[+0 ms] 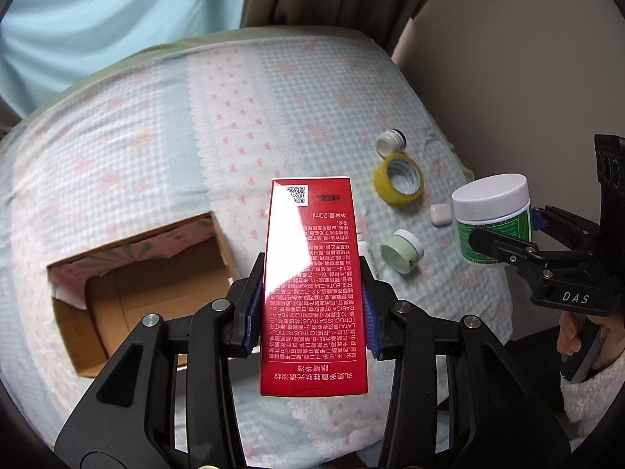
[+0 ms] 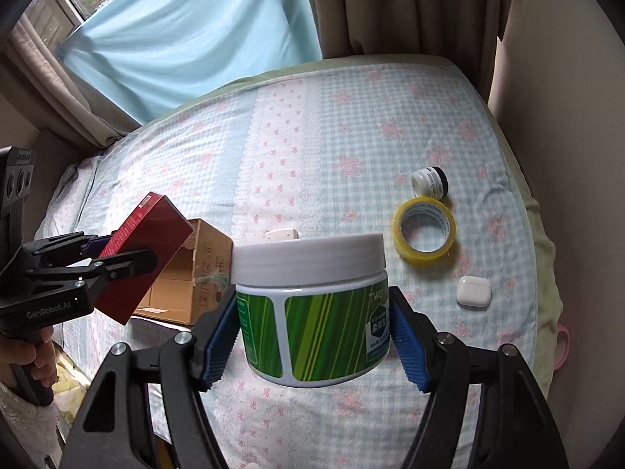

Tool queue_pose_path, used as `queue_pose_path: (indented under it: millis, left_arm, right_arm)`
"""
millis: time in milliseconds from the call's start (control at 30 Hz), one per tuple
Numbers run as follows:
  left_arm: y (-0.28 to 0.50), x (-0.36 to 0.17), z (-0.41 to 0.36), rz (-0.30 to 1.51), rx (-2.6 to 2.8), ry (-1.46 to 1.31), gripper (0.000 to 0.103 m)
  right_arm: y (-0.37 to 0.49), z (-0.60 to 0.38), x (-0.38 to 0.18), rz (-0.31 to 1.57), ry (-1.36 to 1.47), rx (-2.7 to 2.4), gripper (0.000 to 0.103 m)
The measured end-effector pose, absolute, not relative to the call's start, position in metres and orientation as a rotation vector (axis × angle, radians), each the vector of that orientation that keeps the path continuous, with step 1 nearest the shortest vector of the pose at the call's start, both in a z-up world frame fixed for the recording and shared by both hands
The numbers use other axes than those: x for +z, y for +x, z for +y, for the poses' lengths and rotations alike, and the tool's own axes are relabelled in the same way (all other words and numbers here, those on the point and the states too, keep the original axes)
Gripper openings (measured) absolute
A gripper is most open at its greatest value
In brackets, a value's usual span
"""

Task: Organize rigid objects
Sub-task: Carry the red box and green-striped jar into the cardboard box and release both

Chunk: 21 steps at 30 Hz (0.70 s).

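My left gripper point(image 1: 310, 312) is shut on a tall red carton point(image 1: 312, 273) and holds it above the bed, just right of an open cardboard box point(image 1: 148, 293). In the right wrist view the red carton point(image 2: 144, 250) hangs over the box point(image 2: 195, 273). My right gripper point(image 2: 316, 340) is shut on a green-labelled jar with a white lid point(image 2: 312, 305), held above the bed; it also shows in the left wrist view point(image 1: 492, 219). On the bed lie a yellow tape roll point(image 2: 425, 230), a small black-and-white jar point(image 2: 429, 181) and a white earbud case point(image 2: 473, 291).
A small pale green jar point(image 1: 402, 250) and a white tube point(image 1: 369, 258) lie on the checked bedspread point(image 2: 312, 136). Curtains point(image 2: 390, 4) and a wall stand behind the bed. The bed's right edge point(image 2: 543, 234) drops off near the objects.
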<state>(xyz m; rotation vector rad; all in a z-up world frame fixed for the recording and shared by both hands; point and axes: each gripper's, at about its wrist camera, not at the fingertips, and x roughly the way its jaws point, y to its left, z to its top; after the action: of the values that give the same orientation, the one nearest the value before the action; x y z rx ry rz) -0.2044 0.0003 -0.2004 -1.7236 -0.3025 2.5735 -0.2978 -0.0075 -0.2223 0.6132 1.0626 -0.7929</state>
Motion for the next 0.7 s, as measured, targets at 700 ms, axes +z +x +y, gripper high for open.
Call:
queue_pose_path:
  millis: [700]
  left_arm:
    - [-0.096,-0.179,-0.225,-0.38,2.689,-1.712,0.037]
  right_arm:
    - [-0.073,0.119,-0.231,1.107,0.582,-0.658,0.067]
